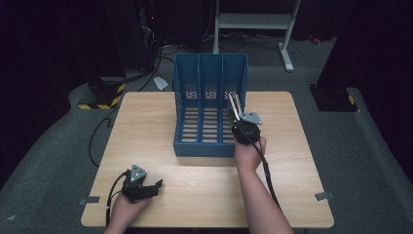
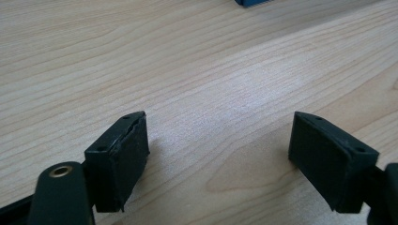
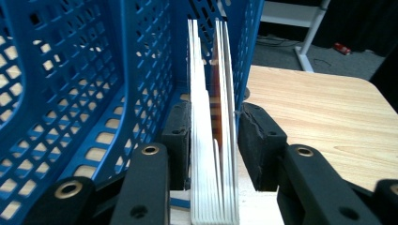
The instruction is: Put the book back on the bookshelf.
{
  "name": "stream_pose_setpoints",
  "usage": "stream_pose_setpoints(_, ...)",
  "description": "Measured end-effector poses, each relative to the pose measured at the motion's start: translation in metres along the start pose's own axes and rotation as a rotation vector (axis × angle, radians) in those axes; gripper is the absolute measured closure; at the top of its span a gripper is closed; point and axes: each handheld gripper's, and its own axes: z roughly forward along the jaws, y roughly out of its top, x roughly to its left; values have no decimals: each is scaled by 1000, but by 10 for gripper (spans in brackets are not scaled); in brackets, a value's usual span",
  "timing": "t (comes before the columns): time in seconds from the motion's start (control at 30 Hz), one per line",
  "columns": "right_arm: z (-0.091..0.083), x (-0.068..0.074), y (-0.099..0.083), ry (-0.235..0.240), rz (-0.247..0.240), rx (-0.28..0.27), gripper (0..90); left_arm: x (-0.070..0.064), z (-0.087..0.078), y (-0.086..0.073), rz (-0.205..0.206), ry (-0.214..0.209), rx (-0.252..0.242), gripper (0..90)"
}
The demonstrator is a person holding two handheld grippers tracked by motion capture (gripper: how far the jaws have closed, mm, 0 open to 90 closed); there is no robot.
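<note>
The right tool (image 3: 212, 136) is clenched on a stack of books (image 3: 211, 140) inside the blue file rack (image 1: 210, 105)'s rightmost slot, apparently seating it; next, release, while the left tool (image 2: 218, 157) rests released on the desk (image 1: 146, 126).

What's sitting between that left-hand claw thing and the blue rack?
Nothing: the high view shows only bare wooden table between the open left gripper and the blue rack.
</note>
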Motion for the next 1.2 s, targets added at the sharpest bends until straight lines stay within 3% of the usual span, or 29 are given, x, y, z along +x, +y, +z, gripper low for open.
stream_pose_setpoints(0.33, -21, -8, -10, 77, 7, -9, 644, 0, 0, 0, 1, -1, 0, 205)
stream_pose_setpoints(0.53, -27, -11, -16, 83, 9, -9, 657, 0, 0, 0, 2, 0, 0, 205)
stream_pose_setpoints(0.8, -23, -2, -18, 31, -36, -28, 745, 0, 0, 0, 2, 0, 0, 206)
stream_pose_setpoints(1.2, -18, 13, -17, -83, 38, -40, 752, 0, 0, 0, 4, -2, -1, 206)
